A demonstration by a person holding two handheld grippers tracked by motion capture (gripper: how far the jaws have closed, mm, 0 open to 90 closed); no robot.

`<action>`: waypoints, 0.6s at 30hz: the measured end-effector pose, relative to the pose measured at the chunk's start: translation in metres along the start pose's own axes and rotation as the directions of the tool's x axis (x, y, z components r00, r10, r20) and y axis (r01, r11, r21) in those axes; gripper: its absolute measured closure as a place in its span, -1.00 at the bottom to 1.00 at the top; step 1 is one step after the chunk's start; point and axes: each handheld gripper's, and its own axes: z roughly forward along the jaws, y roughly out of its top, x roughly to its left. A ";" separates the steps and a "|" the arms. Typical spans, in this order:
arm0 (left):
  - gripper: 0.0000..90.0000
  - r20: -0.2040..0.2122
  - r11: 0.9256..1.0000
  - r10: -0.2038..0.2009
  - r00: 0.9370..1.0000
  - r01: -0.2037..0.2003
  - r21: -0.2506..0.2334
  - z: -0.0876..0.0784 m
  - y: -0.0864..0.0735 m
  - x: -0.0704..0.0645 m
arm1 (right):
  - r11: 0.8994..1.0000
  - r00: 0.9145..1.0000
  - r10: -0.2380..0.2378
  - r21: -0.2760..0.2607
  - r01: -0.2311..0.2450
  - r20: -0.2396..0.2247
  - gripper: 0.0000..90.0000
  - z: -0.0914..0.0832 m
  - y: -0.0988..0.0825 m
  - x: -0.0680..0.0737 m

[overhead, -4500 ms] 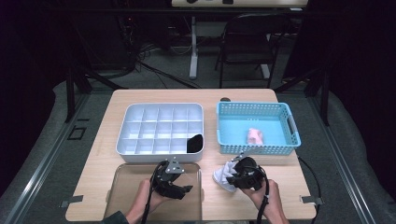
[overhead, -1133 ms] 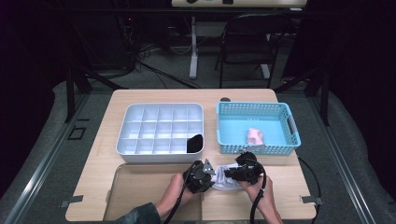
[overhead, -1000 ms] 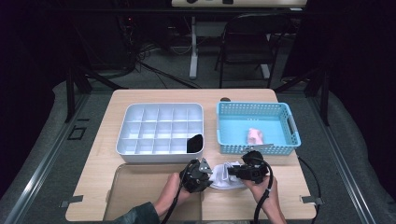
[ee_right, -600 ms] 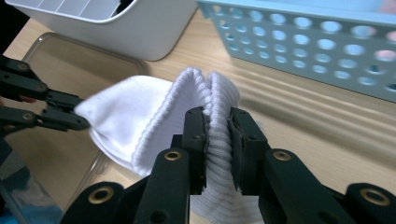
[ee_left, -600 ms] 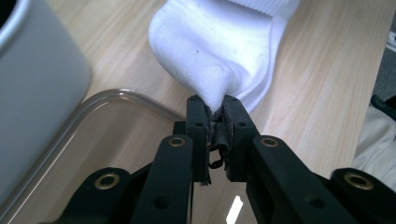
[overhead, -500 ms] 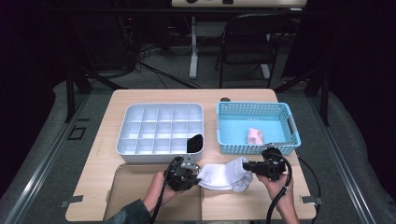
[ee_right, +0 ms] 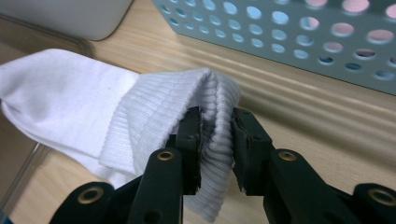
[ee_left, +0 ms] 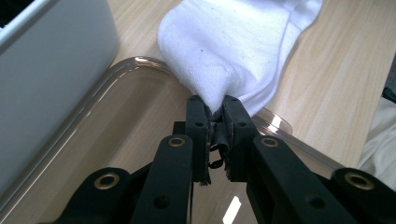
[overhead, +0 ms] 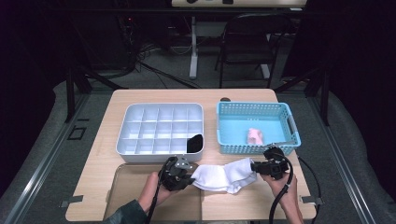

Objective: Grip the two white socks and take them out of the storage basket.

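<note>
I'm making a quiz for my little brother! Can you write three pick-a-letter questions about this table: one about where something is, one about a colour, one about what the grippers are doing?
1. Where is the pink thing?
A. in the blue basket
B. in the grey divided tray
C. on the floor

2. What colour is the sock?
A. black
B. white
C. pink

3. How is the sock held?
A. it lies untouched
B. one gripper holds it
C. the left gripper and the right gripper each pinch one end

Answers: 1 A, it lies on the basket's floor. 2 B, the cloth is white in all views. 3 C, it is stretched between both grippers.
</note>
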 end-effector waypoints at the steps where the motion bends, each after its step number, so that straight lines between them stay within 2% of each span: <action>1: 0.84 -0.001 1.000 0.003 1.000 -0.003 0.004 0.000 -0.001 0.001 | 1.000 1.000 0.000 0.007 0.000 0.003 0.64 0.001 0.000 -0.001; 4: 0.84 0.001 1.000 -0.019 1.000 0.019 -0.001 0.001 -0.005 0.003 | 1.000 1.000 0.003 0.018 -0.003 0.004 0.64 0.003 0.000 -0.002; 7: 0.84 0.000 1.000 -0.018 1.000 0.018 0.009 0.002 -0.006 0.004 | 1.000 1.000 -0.005 0.029 0.005 0.018 0.64 0.006 0.000 -0.001; 11: 0.84 0.000 1.000 -0.013 1.000 0.013 -0.002 0.003 -0.006 0.003 | 0.999 0.999 -0.018 0.049 0.016 0.041 0.63 0.009 -0.002 -0.003; 13: 0.84 0.005 1.000 -0.008 1.000 0.008 0.012 0.006 -0.006 0.003 | 0.999 0.998 -0.025 0.047 0.022 0.056 0.62 0.009 -0.003 -0.002; 17: 0.84 0.009 1.000 -0.009 1.000 0.009 0.014 0.007 -0.006 0.004 | 0.998 0.997 -0.025 0.056 0.021 0.075 0.62 0.009 -0.003 -0.006; 18: 0.84 0.010 1.000 -0.014 1.000 0.014 0.010 0.007 -0.006 0.005 | 0.997 0.996 -0.016 0.076 0.010 0.084 0.61 0.012 -0.004 -0.009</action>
